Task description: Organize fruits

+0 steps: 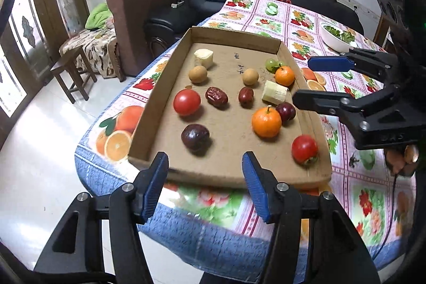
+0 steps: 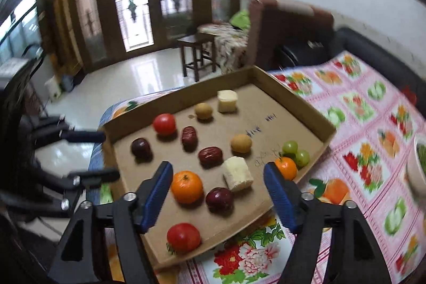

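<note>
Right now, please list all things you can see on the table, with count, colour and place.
tray: 1, brown cardboard, on table
tomatoes: 2, red, left and near right corner
oranges: 2, orange, right side
plums: 2, dark purple
dates: 2, dark red, middle
longans: 2, tan
banana pieces: 2, pale, peeled
grapes: green, far right; count unclear
bowl: 1, white, beyond tray
tablecloth: 1, pink, fruit print
left gripper: open, empty
right gripper: open, empty

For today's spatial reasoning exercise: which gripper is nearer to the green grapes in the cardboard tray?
Right. The right gripper hangs at the tray's edge beside the green grapes; the left gripper sits back at the tray's opposite end.
</note>
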{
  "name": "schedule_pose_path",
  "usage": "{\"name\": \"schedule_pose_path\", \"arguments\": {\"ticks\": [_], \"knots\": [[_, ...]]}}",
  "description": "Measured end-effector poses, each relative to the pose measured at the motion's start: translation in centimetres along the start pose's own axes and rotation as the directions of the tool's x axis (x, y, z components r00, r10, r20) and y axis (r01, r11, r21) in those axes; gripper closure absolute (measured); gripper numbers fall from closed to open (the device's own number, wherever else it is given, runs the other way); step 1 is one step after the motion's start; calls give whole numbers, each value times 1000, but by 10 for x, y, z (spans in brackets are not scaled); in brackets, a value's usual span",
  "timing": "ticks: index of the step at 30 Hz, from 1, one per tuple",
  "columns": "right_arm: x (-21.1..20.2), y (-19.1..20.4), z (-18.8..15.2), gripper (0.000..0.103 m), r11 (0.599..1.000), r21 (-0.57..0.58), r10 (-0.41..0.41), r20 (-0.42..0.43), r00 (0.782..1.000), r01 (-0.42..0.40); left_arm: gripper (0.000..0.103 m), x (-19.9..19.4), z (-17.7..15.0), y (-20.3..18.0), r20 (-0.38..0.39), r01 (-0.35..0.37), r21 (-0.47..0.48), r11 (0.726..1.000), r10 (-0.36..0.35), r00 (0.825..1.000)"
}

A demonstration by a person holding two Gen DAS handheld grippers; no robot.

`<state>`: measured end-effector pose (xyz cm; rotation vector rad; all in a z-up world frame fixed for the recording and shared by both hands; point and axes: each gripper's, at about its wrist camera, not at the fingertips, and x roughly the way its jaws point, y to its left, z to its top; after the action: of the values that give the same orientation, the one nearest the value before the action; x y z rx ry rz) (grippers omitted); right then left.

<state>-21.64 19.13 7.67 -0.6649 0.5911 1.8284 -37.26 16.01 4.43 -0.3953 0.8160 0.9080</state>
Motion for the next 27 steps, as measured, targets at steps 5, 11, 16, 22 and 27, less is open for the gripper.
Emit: {"name": "schedule_pose_path", "arguments": {"ticks": [5,11,16,22,27], "knots": [[-6,15,-7,28,994,-79,70,-41,997,-73,46,-5,-13,5,6,11,-23,1000,-11,1000],[-11,38,-21,28,975,-187,105,-83,991,-119,46,-10,-25,5,1,-11,-9,1000,11,1000],[-14,51,-28,28,964,-224,121,-99,988,-141,46,-14,-28,2,-1,-17,0,1000,17,1000],[-15,55,-34,28,962,-231,125,-115,986,-149,46,-19,-29,0,4,-20,5,1000,20,1000],[-14,52,-37,28,963,-225,120,-125,985,-146,46,-19,-29,1,3,-21,6,1000,21,1000]]}}
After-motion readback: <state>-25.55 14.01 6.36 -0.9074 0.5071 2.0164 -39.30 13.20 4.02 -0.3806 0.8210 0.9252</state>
